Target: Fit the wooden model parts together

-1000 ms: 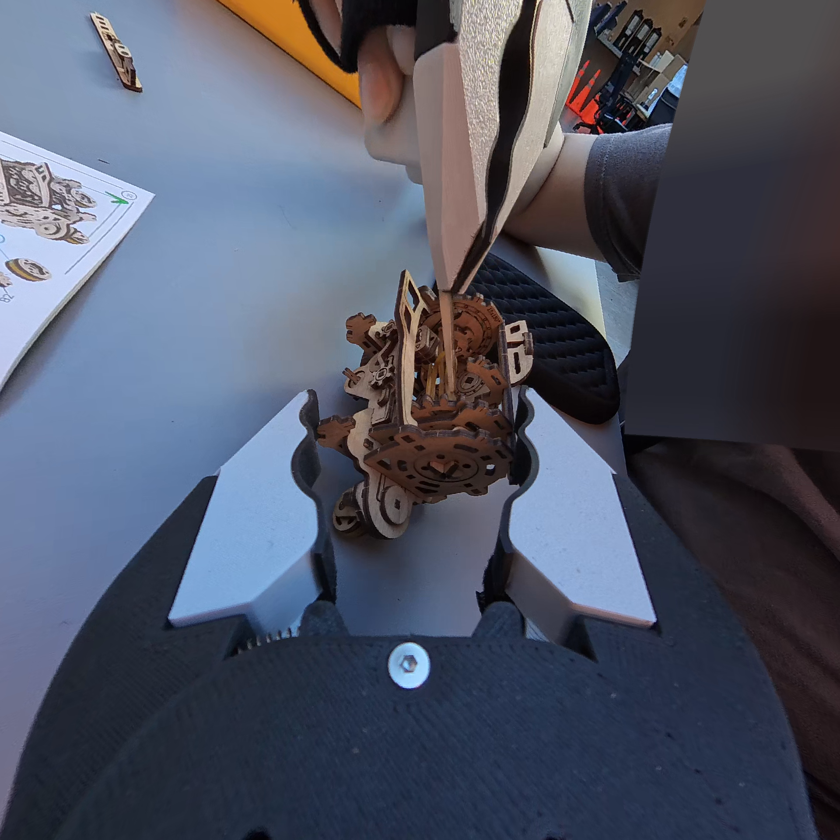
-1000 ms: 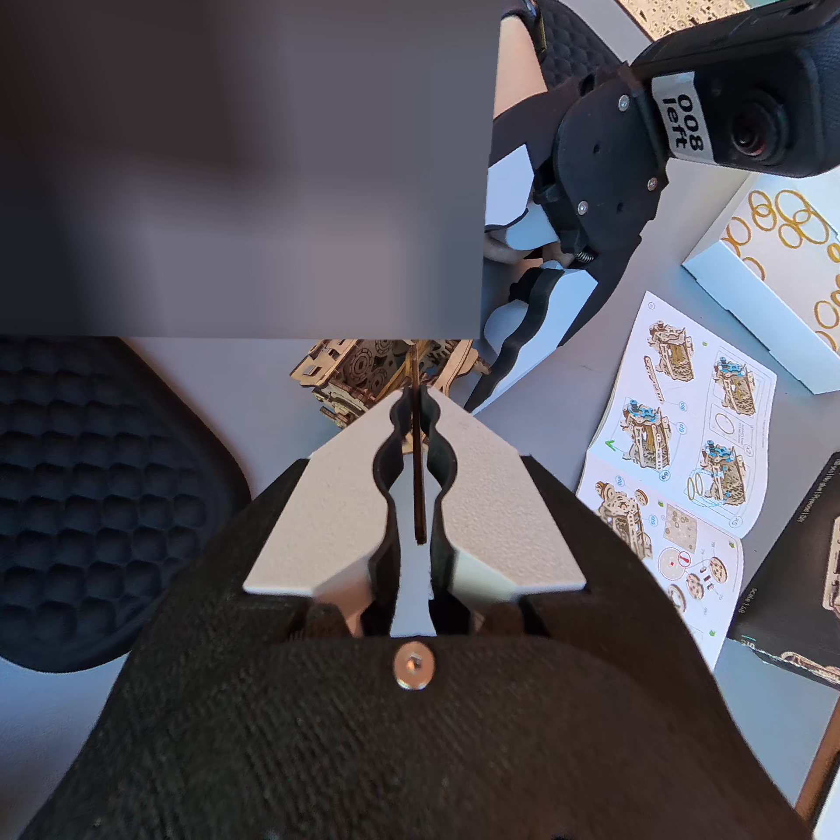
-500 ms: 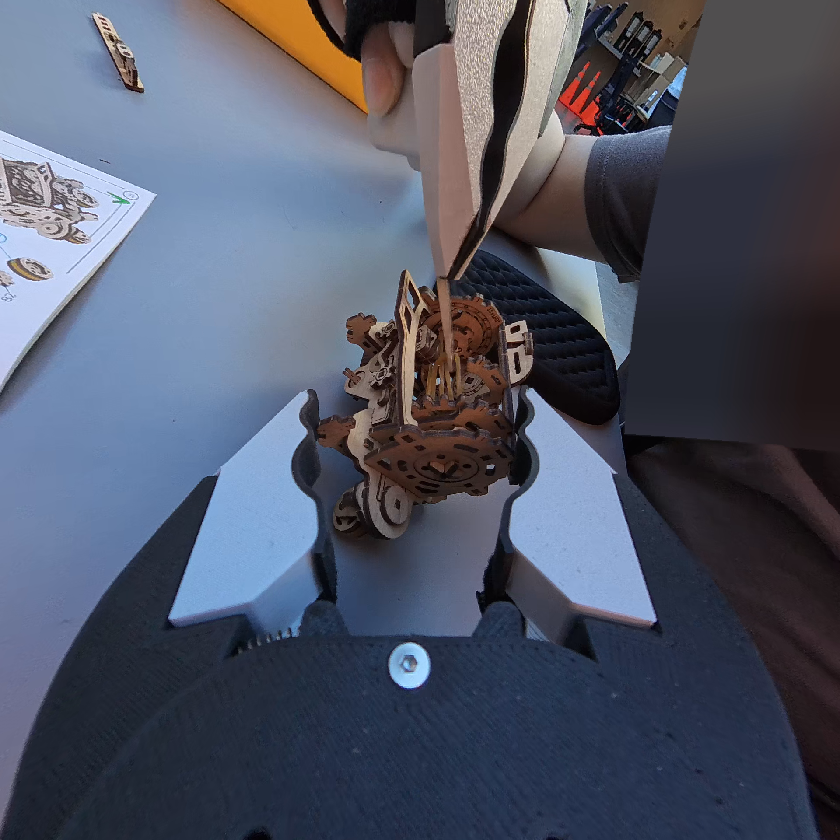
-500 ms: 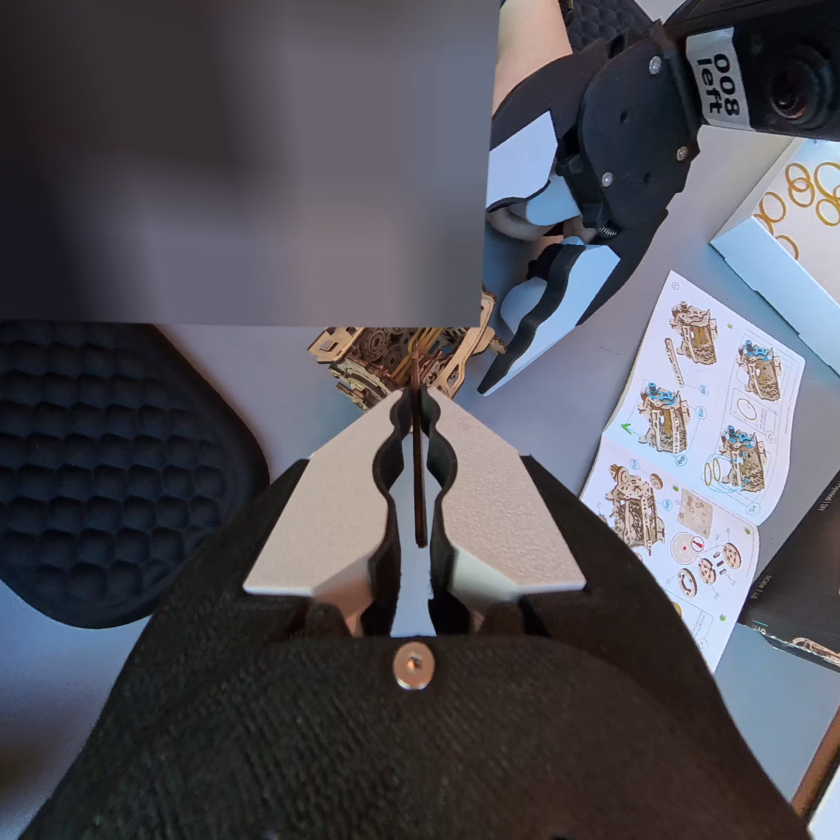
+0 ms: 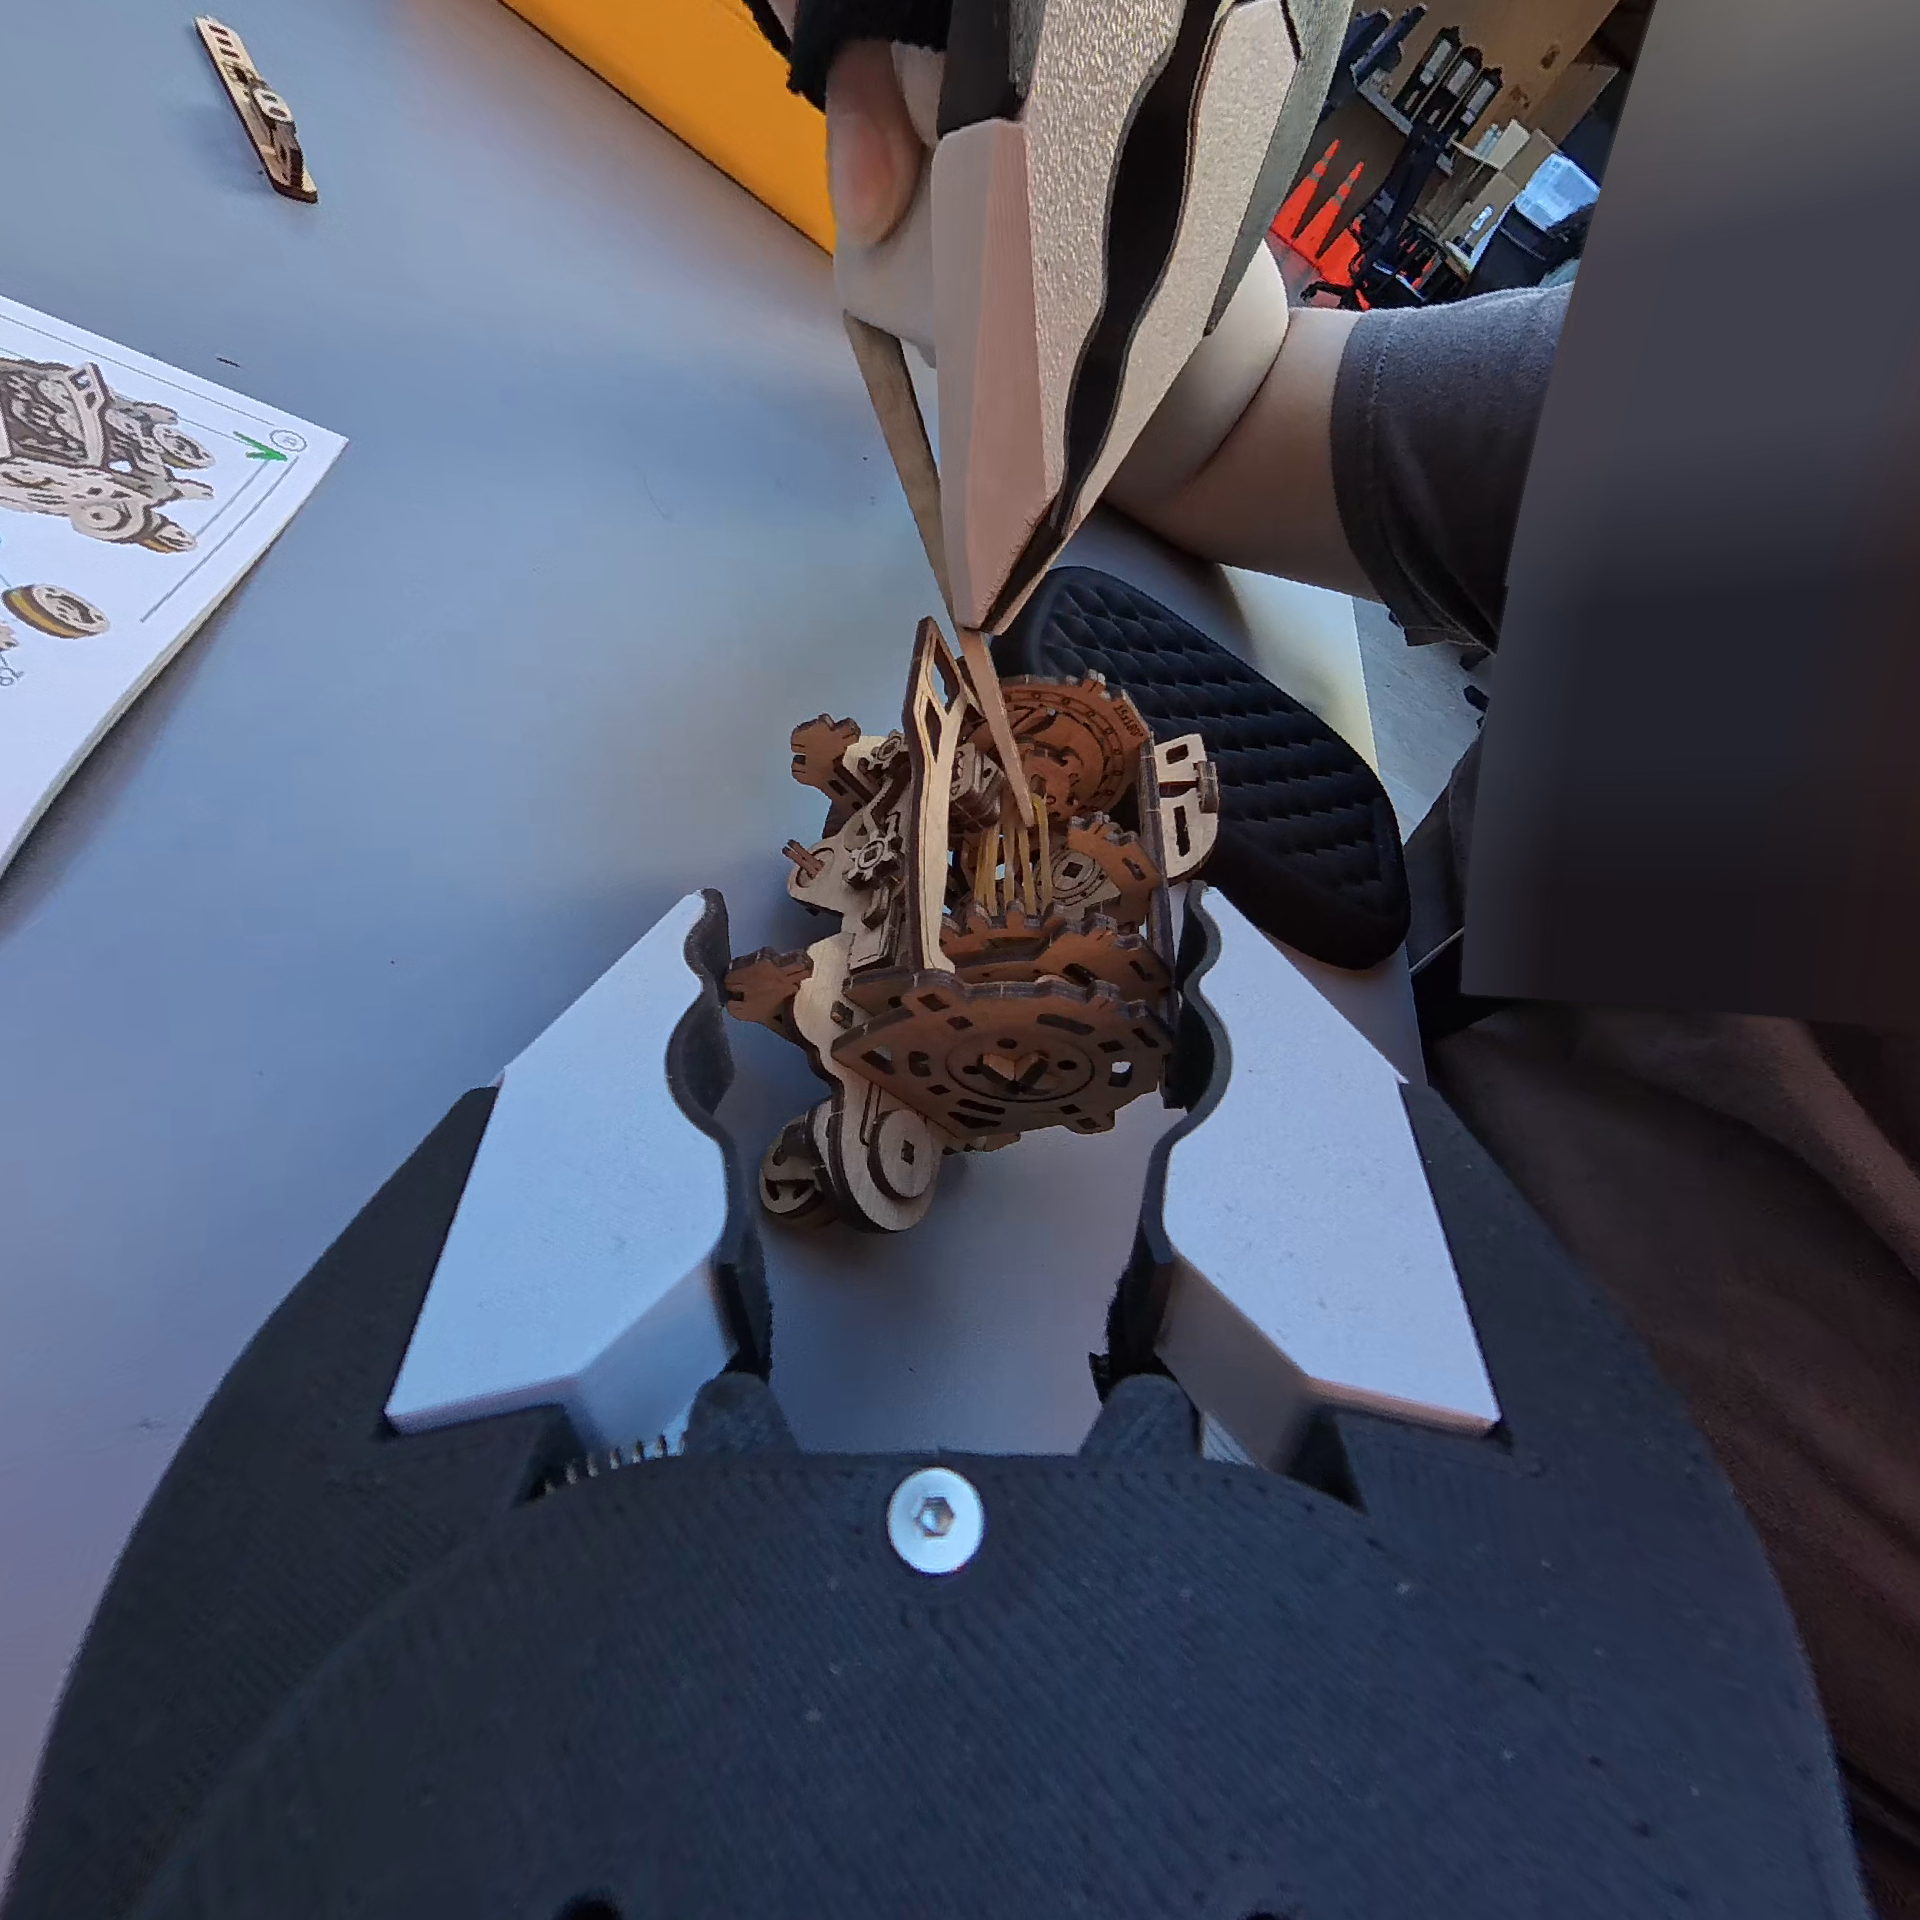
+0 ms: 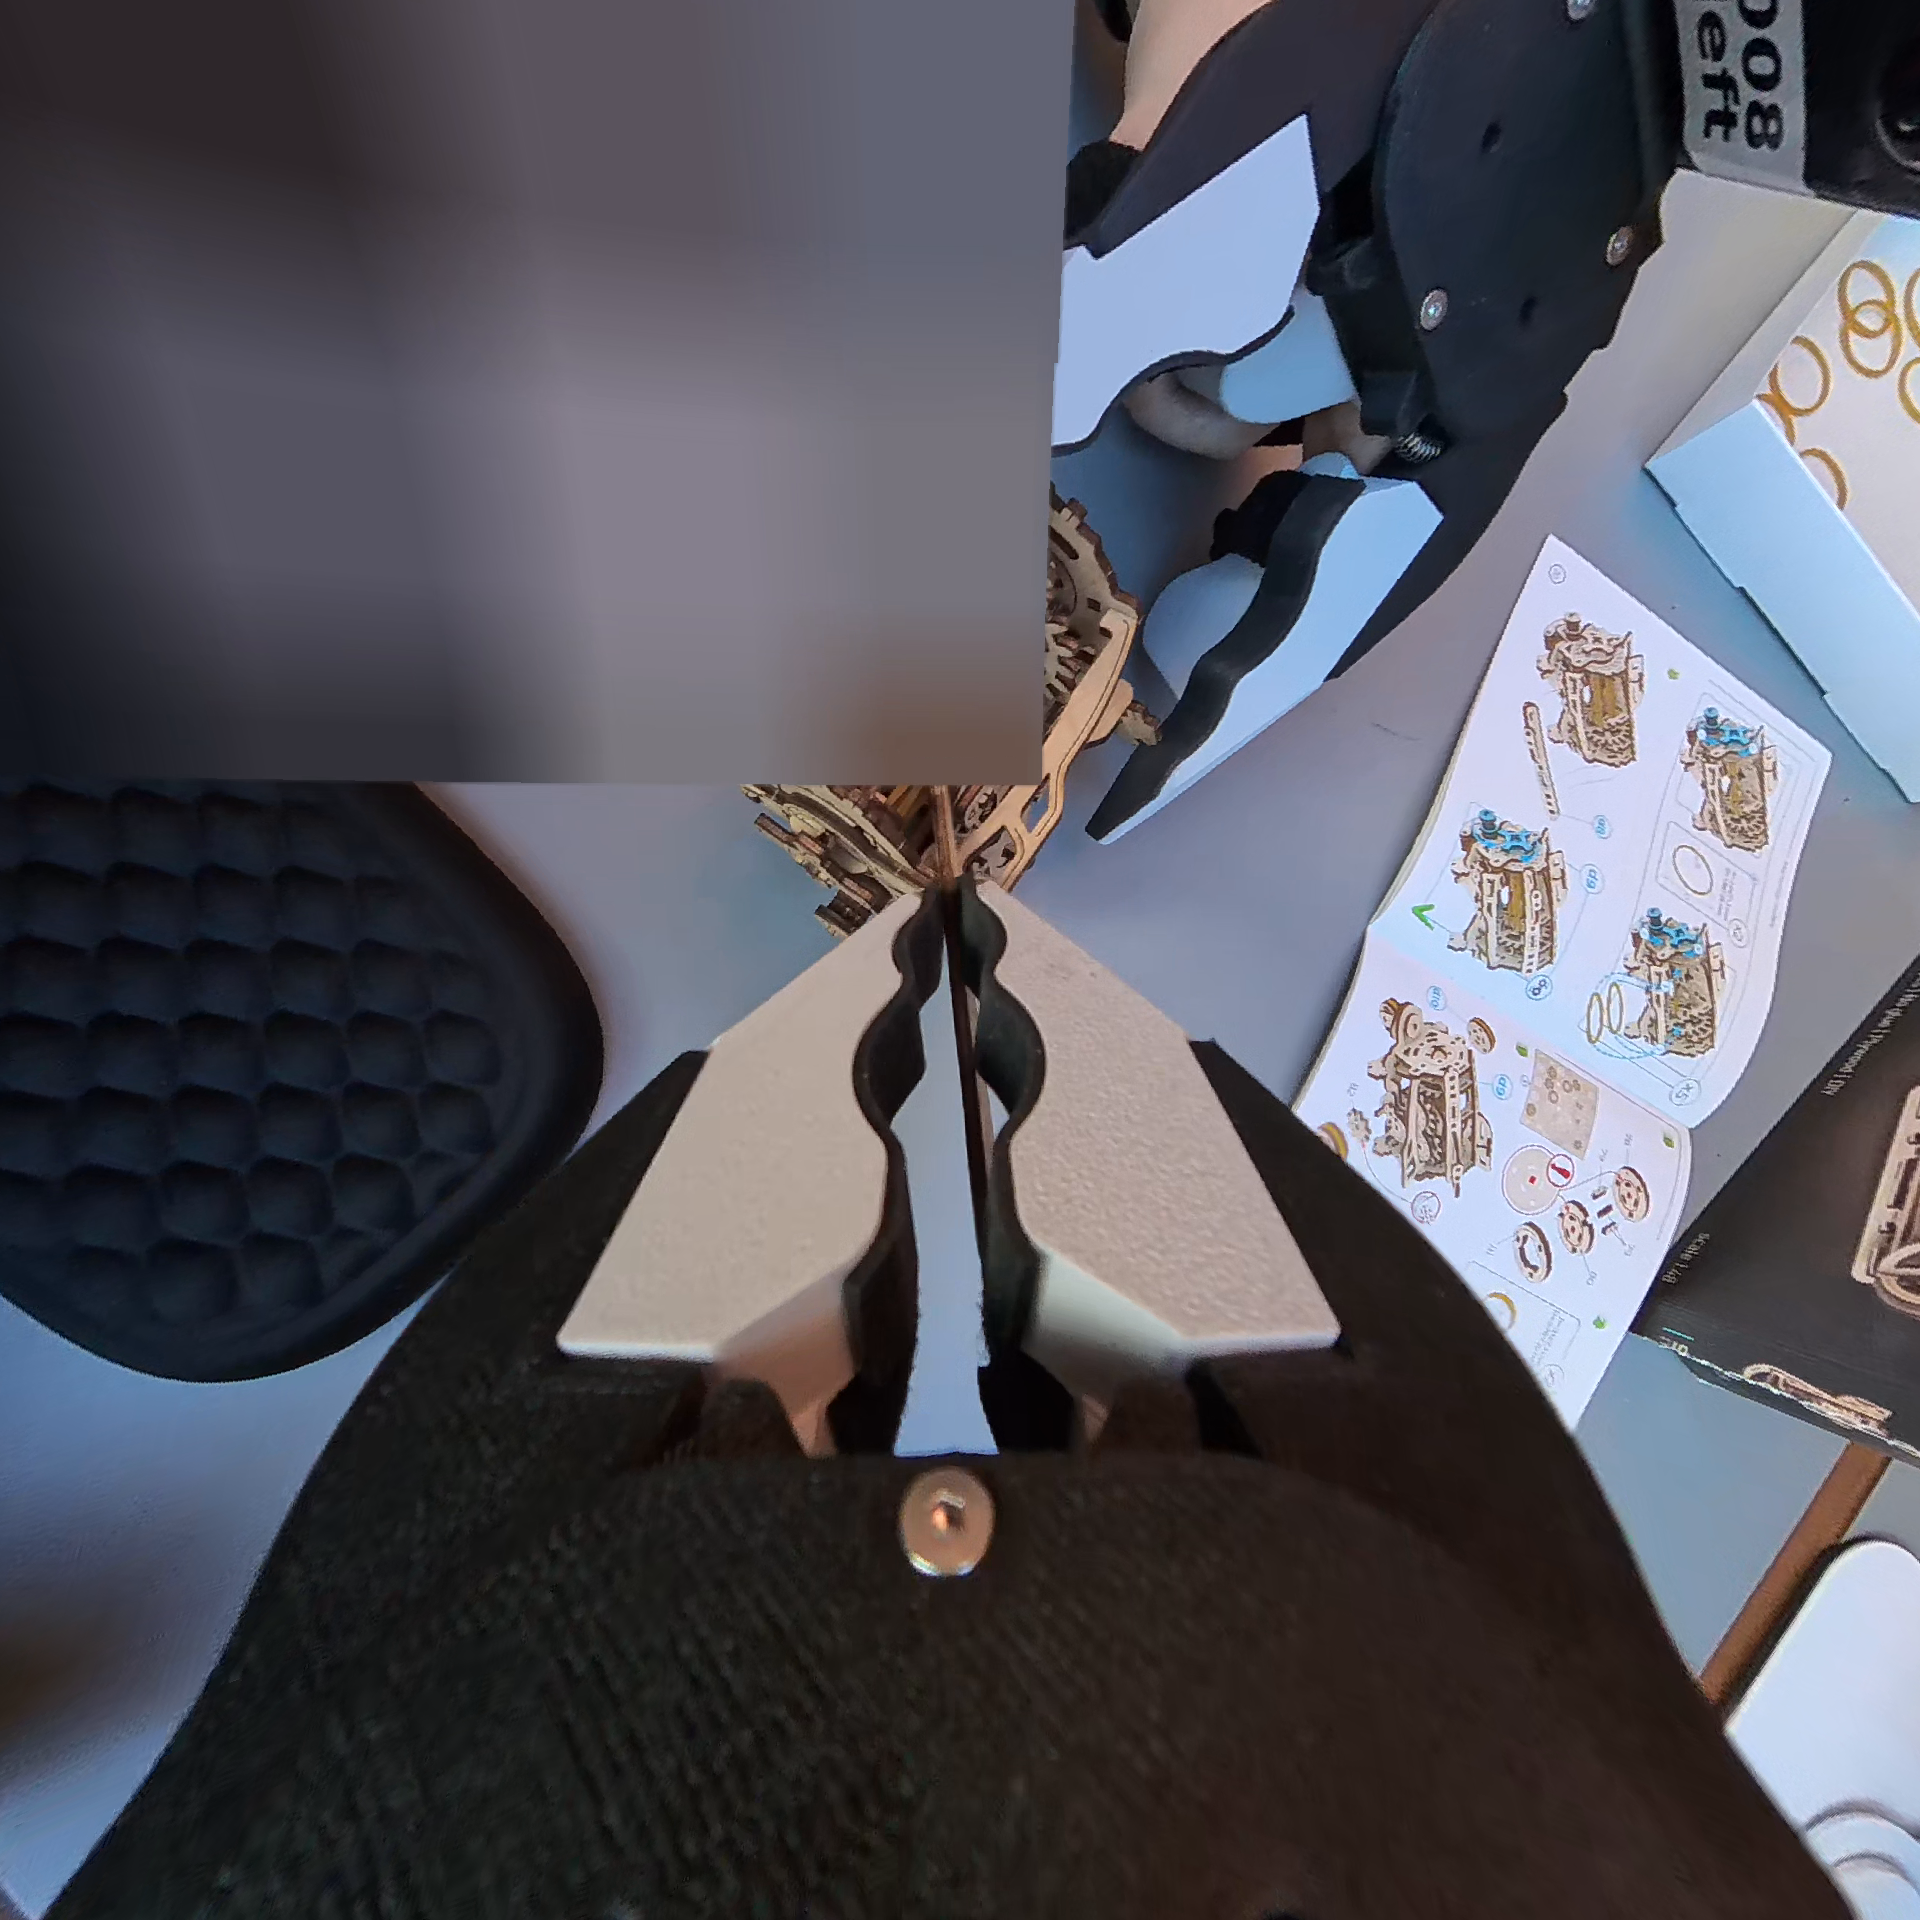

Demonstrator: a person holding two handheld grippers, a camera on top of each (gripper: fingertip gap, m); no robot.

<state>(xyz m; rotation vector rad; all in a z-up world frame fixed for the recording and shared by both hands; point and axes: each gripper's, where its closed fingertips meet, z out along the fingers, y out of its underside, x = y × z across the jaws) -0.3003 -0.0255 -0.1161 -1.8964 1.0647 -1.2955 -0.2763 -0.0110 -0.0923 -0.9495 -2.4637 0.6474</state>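
1. Left wrist view: the left gripper (image 5: 951, 997) stands wide open around one wooden model (image 5: 987, 935) on the grey tabletop (image 5: 468, 727). The model's right side lies against the right pad, while a sliver of tabletop shows between the model and the left finger (image 5: 582, 1164).
2. The right gripper (image 5: 987, 618) comes down from above, clenched on one thin wooden stick (image 5: 1003, 727) whose lower end reaches in among the yellow rubber bands (image 5: 1013, 862) inside the model.
3. Open tabletop lies to the left of the model. One loose wooden strip (image 5: 258, 109) lies near the far left corner, one instruction booklet (image 5: 114, 499) at the left edge, one black mat (image 5: 1226, 748) just behind the model, and a yellow band (image 5: 686, 104) runs along the far edge.
4. Right wrist view: the right gripper (image 6: 948, 894) is closed on the stick (image 6: 966, 1091), both pads pressed against it. Part of the model (image 6: 1070, 717) shows beyond the fingertips; a blurred patch hides the rest.
5. The left gripper (image 6: 1195, 644) is open just right of the model and bears a grey sticker with writing.
6. The open booklet (image 6: 1579, 956) lies to the right, with one white box (image 6: 1787, 447) and one black box (image 6: 1829, 1247) at the right edge. The mat (image 6: 260, 1060) fills the left side.
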